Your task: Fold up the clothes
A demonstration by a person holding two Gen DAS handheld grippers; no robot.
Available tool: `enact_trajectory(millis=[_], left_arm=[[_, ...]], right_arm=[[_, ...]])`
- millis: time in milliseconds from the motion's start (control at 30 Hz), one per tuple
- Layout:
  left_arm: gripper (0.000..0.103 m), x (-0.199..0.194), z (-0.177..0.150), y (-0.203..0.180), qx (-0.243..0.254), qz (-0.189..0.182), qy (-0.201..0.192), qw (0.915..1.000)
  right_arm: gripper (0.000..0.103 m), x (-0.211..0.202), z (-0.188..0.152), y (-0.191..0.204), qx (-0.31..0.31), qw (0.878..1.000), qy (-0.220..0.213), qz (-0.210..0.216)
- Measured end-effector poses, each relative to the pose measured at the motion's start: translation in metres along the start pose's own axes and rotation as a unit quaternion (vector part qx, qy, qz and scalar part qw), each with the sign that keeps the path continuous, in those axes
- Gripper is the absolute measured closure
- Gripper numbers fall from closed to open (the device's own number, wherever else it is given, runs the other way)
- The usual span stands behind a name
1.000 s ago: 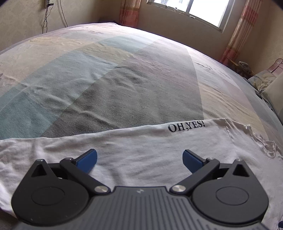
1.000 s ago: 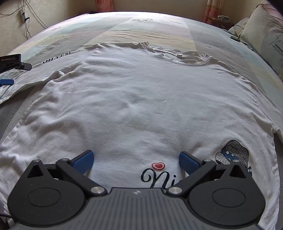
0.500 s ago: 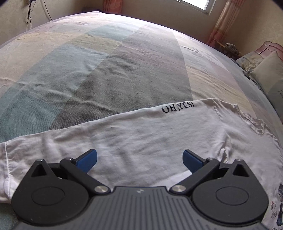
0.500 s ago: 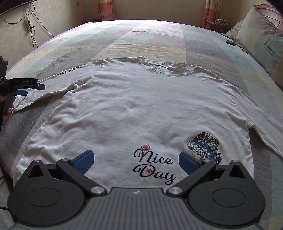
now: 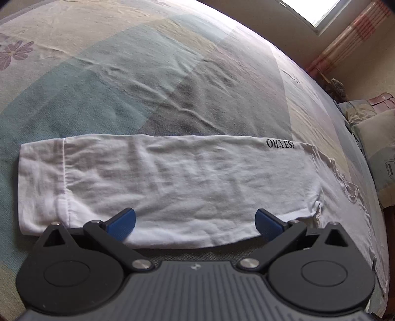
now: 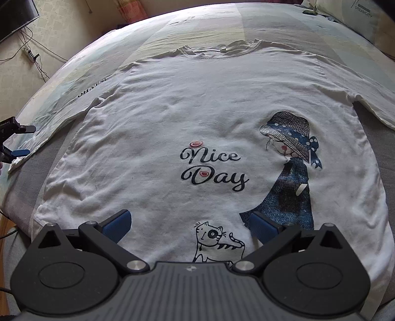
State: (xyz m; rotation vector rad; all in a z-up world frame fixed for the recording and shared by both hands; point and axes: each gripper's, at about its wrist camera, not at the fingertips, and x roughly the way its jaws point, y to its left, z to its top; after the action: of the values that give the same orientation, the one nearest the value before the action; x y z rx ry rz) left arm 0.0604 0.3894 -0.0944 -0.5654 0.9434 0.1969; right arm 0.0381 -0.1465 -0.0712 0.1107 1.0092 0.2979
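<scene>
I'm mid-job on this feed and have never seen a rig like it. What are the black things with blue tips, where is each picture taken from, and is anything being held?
There is no robot arm: a person holds a two-finger gripper in each hand, and each carries a fisheye camera looking forward along its jaws. The black body and blue pads at the bottom of each picture are that gripper itself.

The left wrist view shows the left gripper over the sleeve printed "OH,YES!". The right wrist view shows the right gripper over the hem of a white shirt, spread flat on the bed, print side up. A pillow lies at the far right.

Both jaws are open; nothing is held.
</scene>
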Motion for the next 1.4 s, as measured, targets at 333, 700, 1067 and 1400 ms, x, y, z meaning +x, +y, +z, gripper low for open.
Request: enact_trajectory(millis=[333,700,1067,1400], left_arm=[[0.001,-0.026,0.007,-0.013,0.010,-0.029,0.001,0.9995],[0.001,-0.011,-0.006,0.007,-0.030,-0.006,0.009,0.9995],[0.002,-0.030,0.008,0.007,-0.021,-0.015,-0.023,0.9994],[0.002,-0.022,0.023,0.016,-0.051,0.006,-0.035,0.9980]], right_arm=[[0.000,0.002,0.002,-0.002,-0.004,1.000,-0.002,-0.002],[0.000,0.001,0.000,0.001,-0.014,1.000,-0.003,-0.008],[0.000,0.005,0.000,0.005,-0.024,1.000,-0.002,-0.019],[0.000,0.006,0.001,0.009,-0.032,0.999,0.004,-0.031]])
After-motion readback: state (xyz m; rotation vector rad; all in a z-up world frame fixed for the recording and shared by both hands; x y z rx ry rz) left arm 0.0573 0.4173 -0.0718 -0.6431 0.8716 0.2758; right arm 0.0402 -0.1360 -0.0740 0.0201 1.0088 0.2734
